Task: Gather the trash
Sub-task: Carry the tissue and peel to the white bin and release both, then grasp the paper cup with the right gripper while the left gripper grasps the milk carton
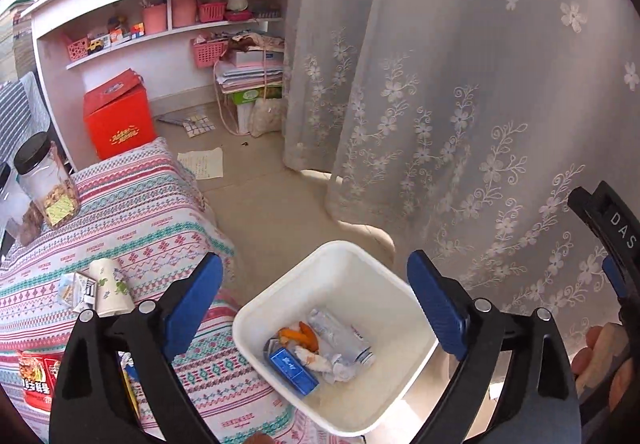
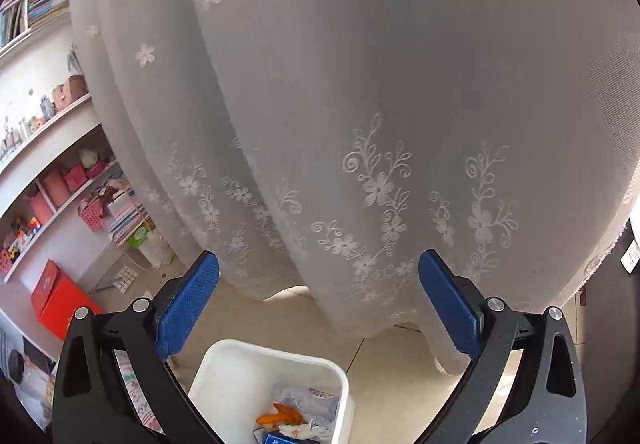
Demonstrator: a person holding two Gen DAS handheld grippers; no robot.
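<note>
Both wide-open, empty blue-padded grippers, left (image 1: 315, 298) and right (image 2: 319, 298), hover over the white square plastic bin (image 1: 256, 308) holding scraps, so the left should swing toward the floral paper cup (image 1: 109, 286) on the patterned bedspread (image 1: 160, 212) and pinch its rim gently.

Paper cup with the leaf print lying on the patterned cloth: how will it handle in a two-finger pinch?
The white paper cup with green leaf print lies on its side on the striped patterned cloth, so a nudge would probably roll it. It looks thin-walled and empty, likely very light and easily crushed. The left gripper hangs open above the white plastic bin; a gentle pinch seems enough.
</note>
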